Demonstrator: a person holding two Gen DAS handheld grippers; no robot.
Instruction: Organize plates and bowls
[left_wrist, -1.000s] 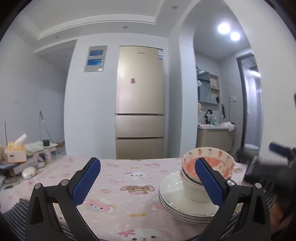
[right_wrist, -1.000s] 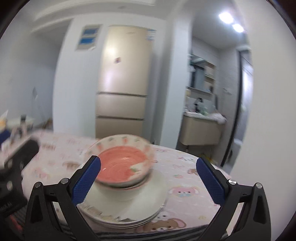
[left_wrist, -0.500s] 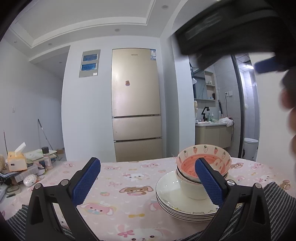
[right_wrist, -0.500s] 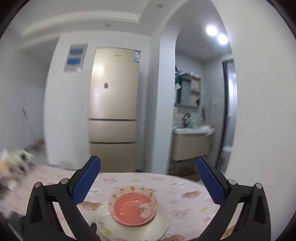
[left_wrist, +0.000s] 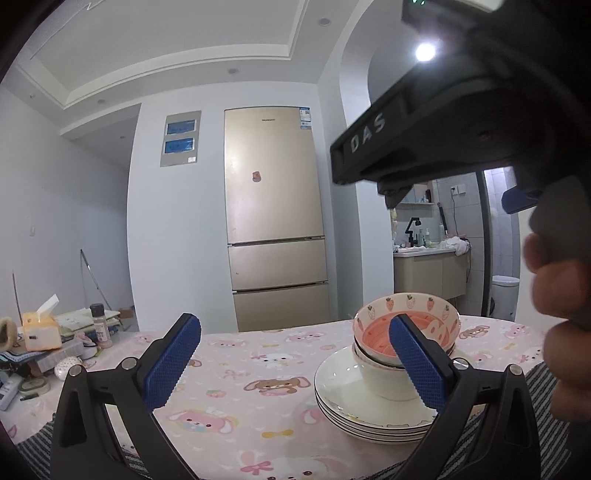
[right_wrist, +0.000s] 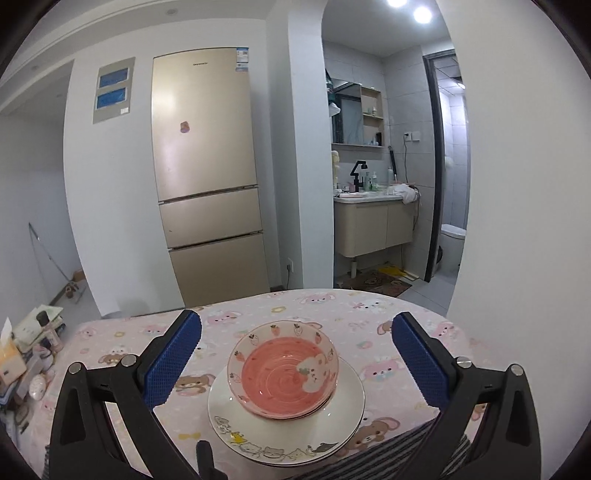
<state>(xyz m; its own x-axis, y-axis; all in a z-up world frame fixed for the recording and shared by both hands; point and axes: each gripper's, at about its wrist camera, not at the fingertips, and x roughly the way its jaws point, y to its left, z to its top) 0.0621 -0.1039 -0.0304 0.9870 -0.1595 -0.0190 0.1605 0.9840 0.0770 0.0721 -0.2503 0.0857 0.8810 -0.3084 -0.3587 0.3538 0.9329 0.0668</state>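
A table (right_wrist: 369, 314) stands under a pink cartoon-animal tablecloth (left_wrist: 258, 369), with a striped cloth (right_wrist: 388, 458) at its near edge. A stack of white plates (right_wrist: 347, 398) rests on it. At its left end sit a tissue box (left_wrist: 40, 330) and a spice bottle (left_wrist: 99, 325) among clutter.

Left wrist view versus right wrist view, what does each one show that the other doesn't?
Only the left wrist view shows the right hand-held gripper raised overhead and the white bowl under the pink bowl. Only the right wrist view shows the pink bowl's rabbit picture and the floor mat. Both show the plate stack and fridge.
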